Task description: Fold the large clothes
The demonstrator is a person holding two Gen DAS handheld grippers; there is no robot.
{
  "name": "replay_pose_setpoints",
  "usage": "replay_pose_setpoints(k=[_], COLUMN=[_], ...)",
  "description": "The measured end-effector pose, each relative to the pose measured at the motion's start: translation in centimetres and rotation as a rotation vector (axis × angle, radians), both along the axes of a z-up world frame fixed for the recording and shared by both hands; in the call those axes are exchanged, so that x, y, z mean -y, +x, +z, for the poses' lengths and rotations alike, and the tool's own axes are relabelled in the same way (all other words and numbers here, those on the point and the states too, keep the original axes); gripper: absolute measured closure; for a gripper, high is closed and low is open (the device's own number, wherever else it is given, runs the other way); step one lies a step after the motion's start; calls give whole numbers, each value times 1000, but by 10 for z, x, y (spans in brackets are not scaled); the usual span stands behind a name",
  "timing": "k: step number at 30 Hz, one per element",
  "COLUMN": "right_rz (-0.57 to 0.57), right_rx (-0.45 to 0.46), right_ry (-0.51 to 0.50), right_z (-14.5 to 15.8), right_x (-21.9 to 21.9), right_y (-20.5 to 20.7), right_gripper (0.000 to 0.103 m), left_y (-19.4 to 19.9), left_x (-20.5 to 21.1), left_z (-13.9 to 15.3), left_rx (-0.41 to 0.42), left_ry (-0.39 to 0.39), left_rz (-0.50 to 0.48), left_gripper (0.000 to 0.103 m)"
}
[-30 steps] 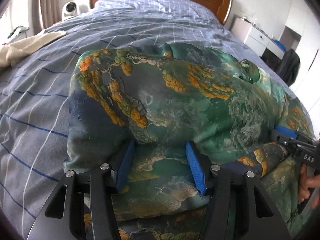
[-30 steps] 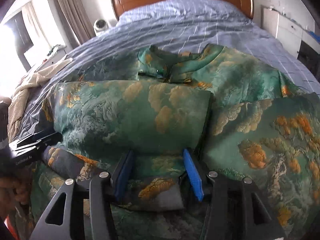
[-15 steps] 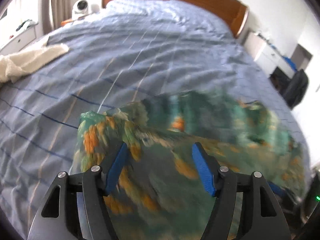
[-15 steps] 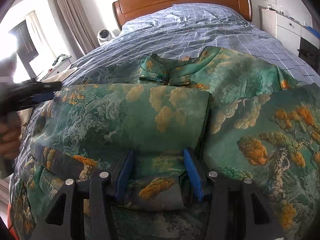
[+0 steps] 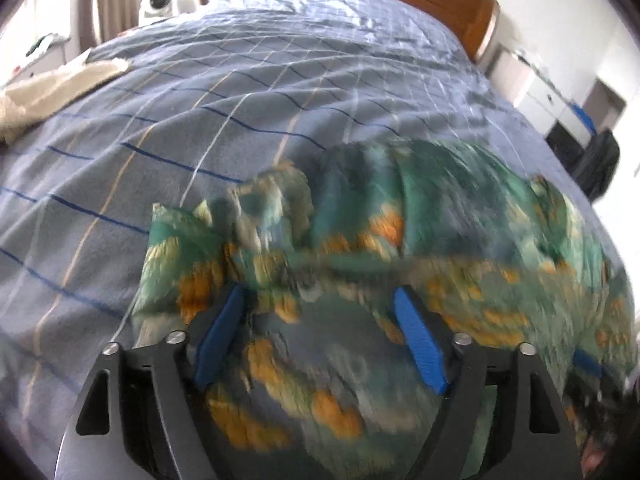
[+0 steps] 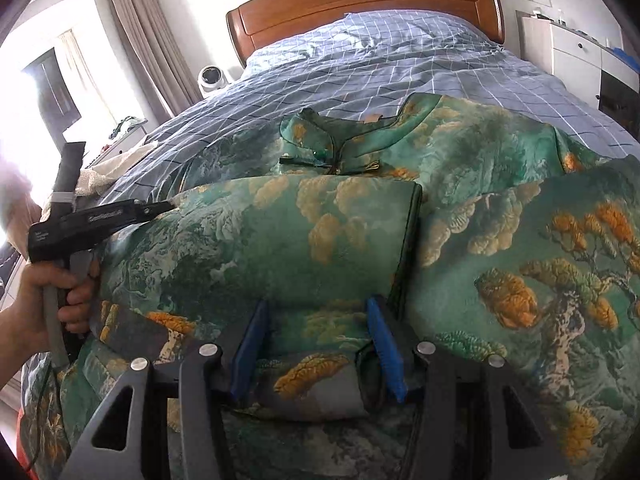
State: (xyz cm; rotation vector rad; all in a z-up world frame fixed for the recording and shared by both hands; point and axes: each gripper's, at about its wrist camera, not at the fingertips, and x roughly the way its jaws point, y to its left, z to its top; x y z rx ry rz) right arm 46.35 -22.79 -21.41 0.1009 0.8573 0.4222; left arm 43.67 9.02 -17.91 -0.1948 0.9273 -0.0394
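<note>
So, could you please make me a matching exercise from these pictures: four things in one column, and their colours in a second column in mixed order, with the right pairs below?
Things:
1. garment
2. headboard
3. bed cover
4. towel

Colours:
a. cream
b. green with orange patches
c. reddish-brown wood
d. blue with a checked pattern

Right pairs: 1-b, 2-c, 3-d, 4-a
</note>
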Motion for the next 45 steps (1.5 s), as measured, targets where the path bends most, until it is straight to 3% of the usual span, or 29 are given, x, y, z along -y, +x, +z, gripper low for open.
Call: replay_pose_setpoints(k=[2, 5, 8, 15, 19, 28, 31, 34, 37, 39, 42, 45], right_rz=[0, 0, 1, 0, 0, -4, -16, -55, -79, -76, -79, -75], right_rx=[-1, 1, 1, 6, 8, 16, 20, -23, -82, -70, -67, -172], right_ry=[7, 12, 12, -9, -9, -53, -92, -137, -65, -32, -114, -188], right_z=[0, 0, 0, -1, -1, 1, 6, 24, 52, 65, 68, 52], right_x=[1, 2, 2, 0, 0, -8, -14, -13, 10, 36, 76, 98], right_y=[0, 0, 1, 1, 1, 0, -2, -5, -34, -68, -125, -169], right_gripper=[50, 50, 50, 50, 50, 50, 50, 50, 50, 49, 46, 46], left_y=[-21, -60, -78, -71, -74, -86, -111, -150, -202, -236, -261, -274], left_x=[8, 14, 14, 25, 21, 28, 24, 16, -1, -19, -32, -4], left_z=[10, 19, 9, -7, -5, 2, 15, 32, 53, 64, 57, 28], left_rx=[0, 28, 33, 74, 87, 62, 38, 34, 78, 102, 58, -8], left_ry=[29, 40, 34, 74, 58, 139, 106, 26, 39, 80, 87, 150], left_rz=[-56, -128, -159, -128, -127, -76, -39, -73, -100, -86, -65, -167], left_gripper=[10, 5, 5, 1, 1, 1, 1, 1, 1, 1, 1, 1])
